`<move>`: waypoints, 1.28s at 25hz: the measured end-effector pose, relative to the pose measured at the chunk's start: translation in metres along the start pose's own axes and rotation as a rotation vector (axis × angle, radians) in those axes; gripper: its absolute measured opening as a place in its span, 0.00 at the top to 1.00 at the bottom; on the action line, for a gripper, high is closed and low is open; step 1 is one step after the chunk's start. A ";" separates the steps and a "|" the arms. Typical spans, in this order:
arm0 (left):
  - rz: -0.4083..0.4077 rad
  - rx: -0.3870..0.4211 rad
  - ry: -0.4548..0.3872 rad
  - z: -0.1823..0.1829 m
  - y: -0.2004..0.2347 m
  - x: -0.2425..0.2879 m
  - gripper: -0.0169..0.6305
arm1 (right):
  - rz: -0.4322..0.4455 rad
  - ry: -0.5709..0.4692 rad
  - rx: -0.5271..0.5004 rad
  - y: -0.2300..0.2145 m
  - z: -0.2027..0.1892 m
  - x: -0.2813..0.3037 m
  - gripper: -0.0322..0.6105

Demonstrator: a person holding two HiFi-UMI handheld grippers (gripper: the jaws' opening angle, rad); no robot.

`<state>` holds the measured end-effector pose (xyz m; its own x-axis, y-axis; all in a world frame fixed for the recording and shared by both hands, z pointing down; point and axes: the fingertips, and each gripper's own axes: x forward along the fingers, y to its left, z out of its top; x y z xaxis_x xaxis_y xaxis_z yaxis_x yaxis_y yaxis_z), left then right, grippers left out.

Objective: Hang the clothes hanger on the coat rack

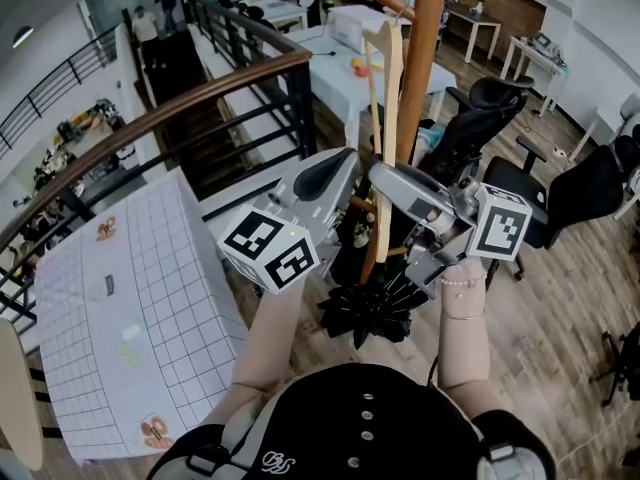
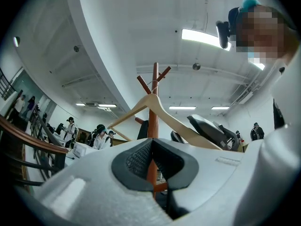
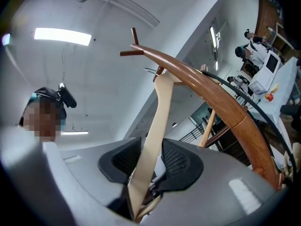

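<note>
A pale wooden clothes hanger [image 1: 388, 88] stands upright against the brown coat rack pole [image 1: 422, 68]. My right gripper [image 1: 408, 196] is shut on one arm of the hanger [image 3: 155, 126], which runs up between its pads. The hanger's metal hook [image 3: 150, 70] sits close to the pegs [image 3: 134, 46] at the top of the rack; I cannot tell whether it rests on one. My left gripper [image 1: 335, 178] is just left of the hanger and holds nothing, its jaws meeting in a seam. In the left gripper view the hanger [image 2: 162, 112] spreads in front of the pole [image 2: 154, 79].
A white gridded table [image 1: 130, 298] stands to the left, and a curved wooden stair railing [image 1: 200, 98] runs behind it. Black office chairs [image 1: 480, 118] stand right of the rack. A black spiky object [image 1: 375, 308] lies at the pole's foot. People stand in the background.
</note>
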<state>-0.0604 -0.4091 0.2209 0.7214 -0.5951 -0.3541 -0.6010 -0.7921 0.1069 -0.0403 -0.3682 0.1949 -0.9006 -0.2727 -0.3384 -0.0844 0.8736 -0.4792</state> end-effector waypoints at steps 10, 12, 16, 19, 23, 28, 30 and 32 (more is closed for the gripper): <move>-0.019 -0.054 0.017 -0.015 0.000 -0.003 0.98 | -0.008 -0.011 0.047 -0.006 -0.003 -0.003 0.73; -0.027 -0.053 0.017 -0.015 -0.003 -0.003 0.98 | -0.018 -0.010 0.049 -0.006 -0.005 -0.004 0.73; -0.038 -0.044 0.026 -0.016 -0.008 -0.006 0.98 | -0.065 -0.006 0.034 -0.010 -0.009 -0.009 0.73; -0.036 -0.052 0.023 -0.019 -0.010 -0.010 0.98 | -0.070 -0.001 0.031 -0.008 -0.012 -0.010 0.72; -0.031 -0.066 0.035 -0.023 -0.013 -0.014 0.98 | -0.071 -0.005 0.042 -0.006 -0.015 -0.011 0.71; -0.019 -0.065 0.041 -0.023 -0.016 -0.018 0.98 | -0.069 -0.014 0.021 -0.001 -0.014 -0.012 0.69; -0.014 -0.067 0.044 -0.023 -0.016 -0.020 0.98 | -0.074 -0.021 -0.005 0.002 -0.013 -0.012 0.69; -0.009 -0.069 0.044 -0.023 -0.016 -0.021 0.98 | -0.087 -0.021 -0.038 0.005 -0.012 -0.012 0.67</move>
<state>-0.0580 -0.3865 0.2482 0.7421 -0.5920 -0.3144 -0.5703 -0.8041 0.1677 -0.0350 -0.3561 0.2063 -0.8802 -0.3562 -0.3137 -0.1786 0.8609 -0.4763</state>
